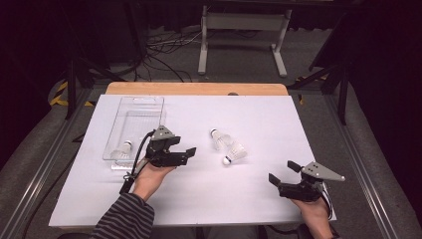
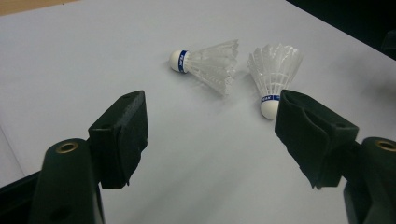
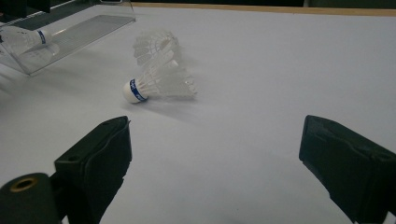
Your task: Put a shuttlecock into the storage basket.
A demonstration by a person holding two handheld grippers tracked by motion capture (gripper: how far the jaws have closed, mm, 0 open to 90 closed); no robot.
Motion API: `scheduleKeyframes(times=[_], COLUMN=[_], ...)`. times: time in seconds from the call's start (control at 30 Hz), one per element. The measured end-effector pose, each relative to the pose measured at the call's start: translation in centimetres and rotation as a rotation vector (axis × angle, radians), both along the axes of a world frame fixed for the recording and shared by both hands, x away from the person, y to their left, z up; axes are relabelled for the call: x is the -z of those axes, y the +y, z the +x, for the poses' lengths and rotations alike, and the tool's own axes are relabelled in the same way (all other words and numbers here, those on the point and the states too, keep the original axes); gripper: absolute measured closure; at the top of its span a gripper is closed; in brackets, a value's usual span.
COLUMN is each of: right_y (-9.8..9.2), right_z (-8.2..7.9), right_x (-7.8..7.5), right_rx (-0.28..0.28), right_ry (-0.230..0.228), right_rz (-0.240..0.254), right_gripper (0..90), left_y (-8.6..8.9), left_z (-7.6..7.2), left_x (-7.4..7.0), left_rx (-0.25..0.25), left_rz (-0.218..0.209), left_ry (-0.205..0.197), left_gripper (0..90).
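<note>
The table [image 1: 199, 199] carries a white sheet over its top, with a strip of bare wood visible along the far edge at 12 o'clock. At roughly 10 o'clock from the sheet's centre lies one clear plastic tray [image 1: 149, 107], rectangular, with its long axis running toward the far edge.

Two grippers are in use. The left gripper [image 1: 185, 153] sits just beside the tray's near right corner, at about 9 o'clock from the sheet's centre; its jaws are spread wide with nothing between them, pointing toward the loose shuttlecocks. The right gripper [image 1: 282, 173] rests at about 4 o'clock; its jaws are likewise spread wide and unloaded.

Shuttlecock count: three. Each has a white feather skirt, a white rounded cork and a blue band just above the cork. One shuttlecock in the tray [image 1: 122, 151] lies on its side at the tray's near end. Two lie on the sheet near its centre, skirts touching or nearly so: the far shuttlecock [image 1: 220, 139], cork toward 11 o'clock, and the near shuttlecock [image 1: 235, 152], cork toward 7 o'clock. Both lie between the two grippers, closer to the left one.
</note>
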State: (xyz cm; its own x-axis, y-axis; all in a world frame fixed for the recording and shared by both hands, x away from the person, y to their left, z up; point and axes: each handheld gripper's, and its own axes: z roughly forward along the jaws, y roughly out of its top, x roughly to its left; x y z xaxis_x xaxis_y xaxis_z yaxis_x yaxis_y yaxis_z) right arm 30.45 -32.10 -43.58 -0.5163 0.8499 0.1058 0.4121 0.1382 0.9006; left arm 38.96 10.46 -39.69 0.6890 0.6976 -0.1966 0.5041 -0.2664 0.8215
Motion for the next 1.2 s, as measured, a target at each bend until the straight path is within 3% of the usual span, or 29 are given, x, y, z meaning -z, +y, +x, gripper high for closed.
scheduleKeyframes(times=[0.83, 1.2], right_y=[0.0, 0.0], right_z=[0.0, 0.0], right_x=[0.0, 0.0], right_rx=[-0.001, -0.002], right_ry=[0.001, 0.001], right_rz=[0.0, 0.001], right_gripper=[10.2, 10.2], left_y=[-1.1, -1.7], left_z=[1.1, 1.6], left_x=[-0.2, -0.3], left_rx=[0.001, 0.0], left_rz=[0.021, 0.038], left_ry=[0.004, 0.033], left_gripper=[27.1, 27.9])
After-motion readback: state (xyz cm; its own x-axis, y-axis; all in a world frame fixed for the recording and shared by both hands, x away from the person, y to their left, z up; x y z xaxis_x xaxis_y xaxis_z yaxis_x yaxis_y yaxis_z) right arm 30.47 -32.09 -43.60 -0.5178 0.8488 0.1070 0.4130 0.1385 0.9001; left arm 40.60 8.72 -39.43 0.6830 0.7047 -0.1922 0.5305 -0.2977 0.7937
